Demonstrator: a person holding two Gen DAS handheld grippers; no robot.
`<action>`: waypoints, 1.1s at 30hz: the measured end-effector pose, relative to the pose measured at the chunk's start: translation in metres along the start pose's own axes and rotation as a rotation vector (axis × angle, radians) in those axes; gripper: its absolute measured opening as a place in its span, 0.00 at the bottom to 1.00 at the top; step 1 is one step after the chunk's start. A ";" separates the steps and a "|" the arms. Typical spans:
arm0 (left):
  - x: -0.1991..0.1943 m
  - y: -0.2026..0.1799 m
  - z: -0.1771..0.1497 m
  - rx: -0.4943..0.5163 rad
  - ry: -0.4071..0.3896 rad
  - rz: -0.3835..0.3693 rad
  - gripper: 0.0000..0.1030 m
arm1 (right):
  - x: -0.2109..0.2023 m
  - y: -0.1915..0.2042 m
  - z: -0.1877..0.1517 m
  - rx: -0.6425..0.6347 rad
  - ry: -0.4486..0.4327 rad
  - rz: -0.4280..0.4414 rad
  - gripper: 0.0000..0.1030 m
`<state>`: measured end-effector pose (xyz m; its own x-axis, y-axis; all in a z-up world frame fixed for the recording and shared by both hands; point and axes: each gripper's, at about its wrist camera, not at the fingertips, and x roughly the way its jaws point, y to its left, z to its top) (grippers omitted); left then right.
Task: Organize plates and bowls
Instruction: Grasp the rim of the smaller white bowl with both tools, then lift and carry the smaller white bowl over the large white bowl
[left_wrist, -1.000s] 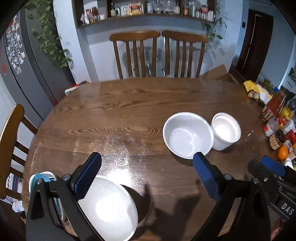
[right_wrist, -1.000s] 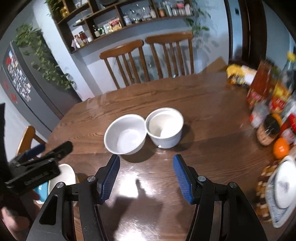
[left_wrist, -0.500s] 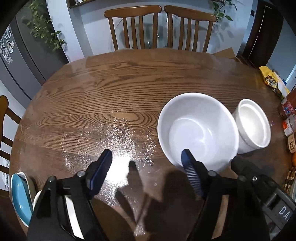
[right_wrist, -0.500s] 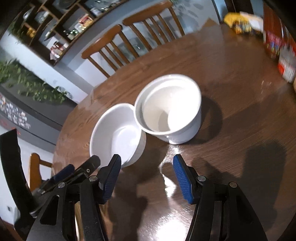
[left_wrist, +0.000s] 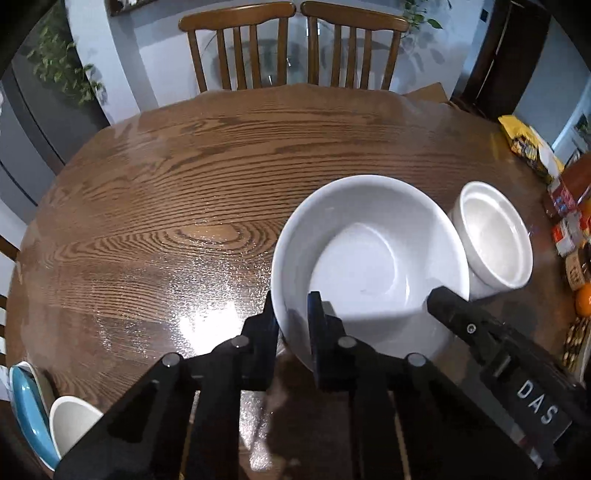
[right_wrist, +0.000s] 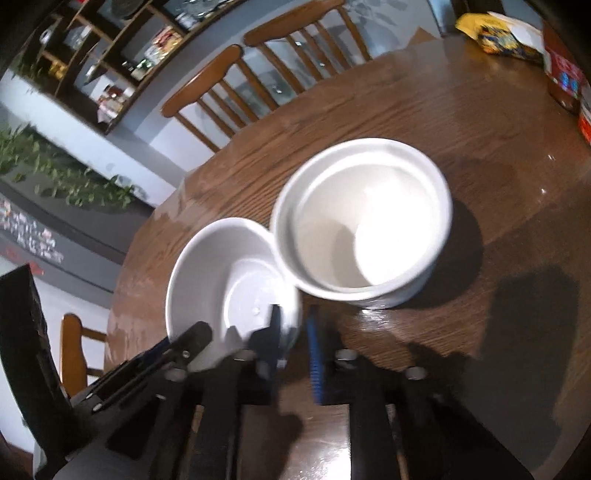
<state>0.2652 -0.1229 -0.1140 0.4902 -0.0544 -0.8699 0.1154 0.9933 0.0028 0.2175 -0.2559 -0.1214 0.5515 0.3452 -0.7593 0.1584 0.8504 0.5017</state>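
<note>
A round, glossy wooden table (left_wrist: 155, 206) fills both views, with light glaring off its grain. Beyond its far edge stand two wooden chairs (left_wrist: 295, 44) against a pale wall; the right wrist view also shows shelves (right_wrist: 122, 48) of jars and a trailing green plant (right_wrist: 62, 177).

A wide white bowl (left_wrist: 369, 266) sits on the table near its front edge. The left gripper (left_wrist: 291, 325) has just been closing and now pinches the bowl's near-left rim, one finger outside the wall and one inside. The right gripper (right_wrist: 293, 332) has also just been closing; its jaws clamp the same bowl's near-right rim, seen in the left view as a black arm reaching in over that edge.

Touching the wide bowl's right side is a smaller, straight-walled white bowl (right_wrist: 364, 221), upright and apart from both grippers. To the right of both bowls, along the table's edge, cluster packets and jars (left_wrist: 565, 229), an orange (left_wrist: 583, 301) and a yellow bag (right_wrist: 495, 35). At the table's near-left edge lie a blue plate (left_wrist: 26, 410) and another white bowl (left_wrist: 70, 417).
</note>
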 end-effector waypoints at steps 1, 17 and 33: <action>-0.003 0.000 -0.002 0.007 -0.011 0.006 0.12 | -0.002 0.002 -0.001 -0.016 -0.006 -0.009 0.08; -0.083 0.000 -0.043 0.056 -0.141 -0.006 0.12 | -0.076 0.018 -0.043 -0.089 -0.077 0.019 0.09; -0.142 0.039 -0.104 -0.003 -0.215 0.026 0.14 | -0.114 0.064 -0.097 -0.202 -0.076 0.065 0.09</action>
<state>0.1101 -0.0655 -0.0415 0.6658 -0.0490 -0.7445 0.0978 0.9950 0.0220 0.0855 -0.2030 -0.0428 0.6163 0.3777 -0.6911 -0.0422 0.8921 0.4499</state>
